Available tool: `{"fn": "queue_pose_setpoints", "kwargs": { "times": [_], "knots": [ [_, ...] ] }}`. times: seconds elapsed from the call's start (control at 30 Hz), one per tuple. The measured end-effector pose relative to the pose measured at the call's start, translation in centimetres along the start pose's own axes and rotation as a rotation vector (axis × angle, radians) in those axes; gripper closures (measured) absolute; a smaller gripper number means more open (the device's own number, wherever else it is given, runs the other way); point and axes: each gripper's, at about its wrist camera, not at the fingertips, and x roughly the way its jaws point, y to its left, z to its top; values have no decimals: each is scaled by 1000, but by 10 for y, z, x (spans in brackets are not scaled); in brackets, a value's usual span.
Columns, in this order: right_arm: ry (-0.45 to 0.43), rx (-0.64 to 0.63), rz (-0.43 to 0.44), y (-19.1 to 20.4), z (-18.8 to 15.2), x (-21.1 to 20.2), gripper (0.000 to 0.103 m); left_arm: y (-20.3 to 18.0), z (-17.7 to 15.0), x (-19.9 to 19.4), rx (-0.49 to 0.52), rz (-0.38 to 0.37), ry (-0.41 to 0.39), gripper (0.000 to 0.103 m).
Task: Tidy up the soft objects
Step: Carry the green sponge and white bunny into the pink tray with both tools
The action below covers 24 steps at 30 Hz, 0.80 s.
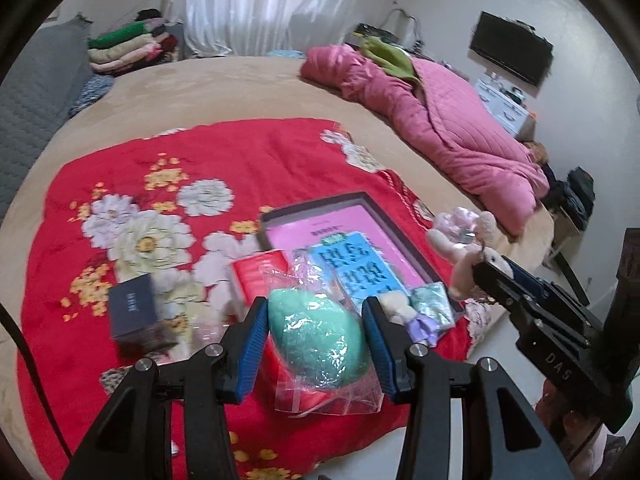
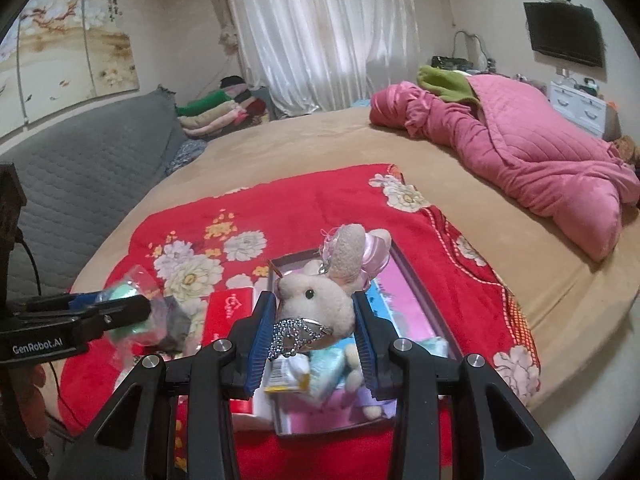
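The left tongs [image 1: 316, 344] pinch a bagged green plush [image 1: 320, 340]; the right tongs [image 2: 314, 332] pinch a rabbit plush [image 2: 316, 300]. Both hang above the open box [image 1: 280, 220] at lower centre; neither looks placed yet, and the small doll [image 1: 416, 316] already lies inside.

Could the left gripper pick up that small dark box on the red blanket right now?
Probably not yet: the left gripper is shut on a bagged green plush. The dark box itself lies uncovered on the red blanket.
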Motion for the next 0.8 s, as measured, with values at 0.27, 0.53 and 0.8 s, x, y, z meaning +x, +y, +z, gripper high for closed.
{"fn": "queue_pose_setpoints", "kwargs": {
  "times": [0.27,0.53,0.8],
  "knots": [
    [19,20,-16,-23,-7,8,63,-28,0,32,33,-32,37,55],
    [35,56,-24,-48,-15,17,63,-48,-9,57,63,-59,87,55],
    [53,87,-36,-72,-21,23,63,-78,-25,81,124,-100,154,55]
  ]
}}
